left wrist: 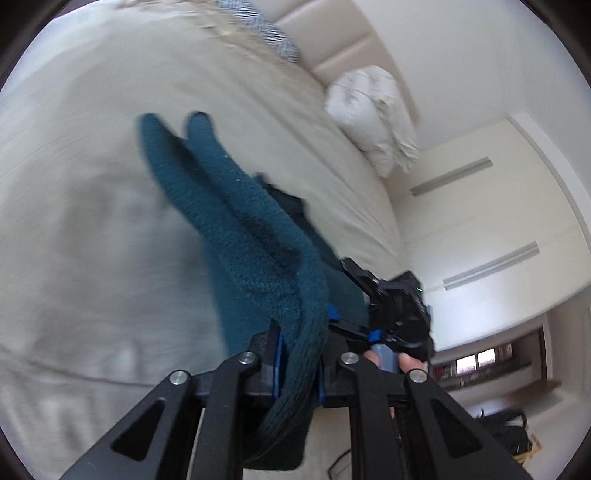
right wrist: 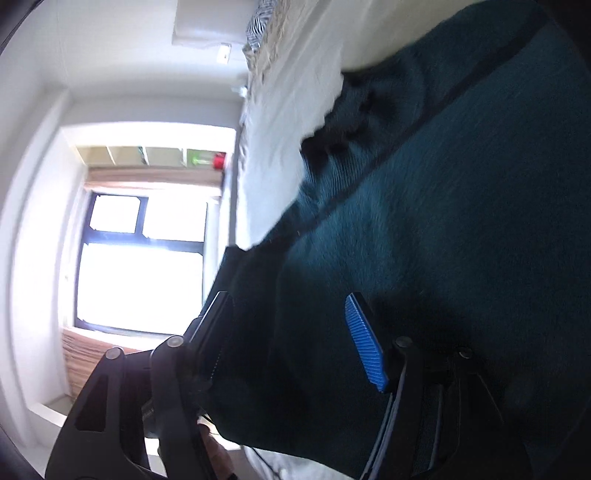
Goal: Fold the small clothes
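Clamped tight, my left gripper [left wrist: 297, 363] pinches a fold of the dark teal knitted garment [left wrist: 236, 221], which hangs from it and trails out over the beige bedspread [left wrist: 92, 166] toward the bed's middle. My right gripper [right wrist: 295, 339] stands spread, its blue ribbed pad [right wrist: 364, 343] against the same knit, cloth filling the gap. Beyond, a crumpled white pillow [left wrist: 373, 114] lies by the bed's far edge, near a padded headboard [left wrist: 332, 33]. Bare bedspread lies left.
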Available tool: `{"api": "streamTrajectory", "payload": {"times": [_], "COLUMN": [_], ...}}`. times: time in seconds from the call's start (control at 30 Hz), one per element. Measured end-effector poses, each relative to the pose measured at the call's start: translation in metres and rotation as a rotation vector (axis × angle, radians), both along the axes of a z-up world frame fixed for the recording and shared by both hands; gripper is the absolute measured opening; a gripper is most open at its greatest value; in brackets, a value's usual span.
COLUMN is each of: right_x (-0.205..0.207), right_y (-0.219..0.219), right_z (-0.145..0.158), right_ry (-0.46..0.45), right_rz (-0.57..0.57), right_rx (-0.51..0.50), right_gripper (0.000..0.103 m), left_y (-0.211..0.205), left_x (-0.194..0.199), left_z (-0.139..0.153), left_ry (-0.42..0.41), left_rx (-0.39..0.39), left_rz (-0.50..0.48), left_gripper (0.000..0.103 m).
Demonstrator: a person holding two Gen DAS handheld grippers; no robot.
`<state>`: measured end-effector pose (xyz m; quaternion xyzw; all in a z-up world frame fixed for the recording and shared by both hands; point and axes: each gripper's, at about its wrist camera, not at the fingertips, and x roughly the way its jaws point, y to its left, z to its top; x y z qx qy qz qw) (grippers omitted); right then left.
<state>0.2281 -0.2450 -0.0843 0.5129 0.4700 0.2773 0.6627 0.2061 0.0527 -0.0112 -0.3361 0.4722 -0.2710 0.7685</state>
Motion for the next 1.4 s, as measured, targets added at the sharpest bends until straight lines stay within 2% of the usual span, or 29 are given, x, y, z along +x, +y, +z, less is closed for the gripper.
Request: {"api": "streamTrajectory", "payload": {"times": [0.13, 0.27, 0.33, 0.43, 0.5, 0.57, 0.6, 0.63, 0.73, 0.9, 0.93, 0.97, 1.0, 1.03, 1.07, 1.1, 1.2, 1.3, 1.4], "right_x": [-0.001, -0.004, -0.006, -0.008, -0.007, -0.007, -0.007, -0.007, -0.005, -0.002, -0.002, -0.001, 0.0, 0.001, 0.003, 0.003, -0.001, -0.004, -0.007], "right_y": [-0.048, -0.092, -0.108, -0.13, -0.139, -0.145, -0.147, -0.148, -0.147, -0.139, -0.137, -0.132, -0.129, -0.125, -0.121, -0.121, -0.126, -0.131, -0.137], "right_z": [-0.001, -0.002, -0.001, -0.003, -0.009, -0.017, -0.019, -0.02, -0.017, -0.007, -0.005, -0.001, 0.001, 0.002, 0.003, 0.003, 0.018, 0.033, 0.036], "right_ry": [0.013, 0.009, -0.003, -0.003, 0.01, 0.03, 0.035, 0.034, 0.024, 0.012, 0.012, 0.016, 0.021, 0.032, 0.042, 0.049, 0.014, -0.023, -0.032], "right_rz": [-0.084, -0.142, -0.155, -0.182, -0.176, -0.163, -0.156, -0.148, -0.114, -0.057, -0.045, -0.025, -0.008, 0.019, 0.033, 0.039, 0.039, 0.031, 0.024], "right_rx": [0.099, 0.161, 0.192, 0.209, 0.193, 0.182, 0.179, 0.173, 0.145, 0.033, 0.001, -0.082, -0.138, -0.215, -0.268, -0.317, -0.437, -0.491, -0.516], "right_gripper": [0.07, 0.077, 0.078, 0.085, 0.085, 0.084, 0.084, 0.084, 0.084, 0.082, 0.08, 0.071, 0.056, 0.047, 0.027, 0.017, 0.014, 0.013, 0.013], "left_y": [-0.055, -0.118, -0.147, -0.187, -0.204, -0.207, -0.202, -0.199, -0.179, -0.14, -0.136, -0.13, -0.127, -0.125, -0.128, -0.127, -0.134, -0.142, -0.154], "left_x": [0.009, 0.016, 0.02, 0.023, 0.025, 0.021, 0.016, 0.012, 0.001, -0.005, -0.006, -0.007, -0.007, -0.007, -0.008, -0.009, -0.002, 0.005, 0.006], "left_z": [0.016, 0.016, 0.007, -0.016, -0.037, -0.049, -0.05, -0.047, -0.035, -0.037, -0.042, -0.047, -0.05, -0.051, -0.05, -0.048, -0.044, -0.041, -0.034], "left_ry": [-0.05, -0.072, -0.057, -0.045, -0.003, 0.028, 0.023, 0.012, -0.052, -0.062, -0.049, -0.035, -0.031, -0.031, -0.031, -0.032, -0.047, -0.056, -0.076], "left_rx": [0.019, 0.026, 0.0, 0.009, 0.012, -0.007, -0.029, -0.036, -0.026, -0.027, -0.03, -0.034, -0.037, -0.037, -0.035, -0.03, -0.01, 0.003, 0.026], "left_rz": [-0.084, -0.182, -0.227, -0.285, -0.306, -0.306, -0.301, -0.299, -0.275, -0.212, -0.202, -0.19, -0.187, -0.186, -0.185, -0.186, -0.197, -0.203, -0.218], "left_gripper": [0.015, 0.015, 0.015, 0.015, 0.026, 0.044, 0.049, 0.058, 0.061, 0.061, 0.061, 0.06, 0.06, 0.06, 0.06, 0.06, 0.061, 0.062, 0.062]}}
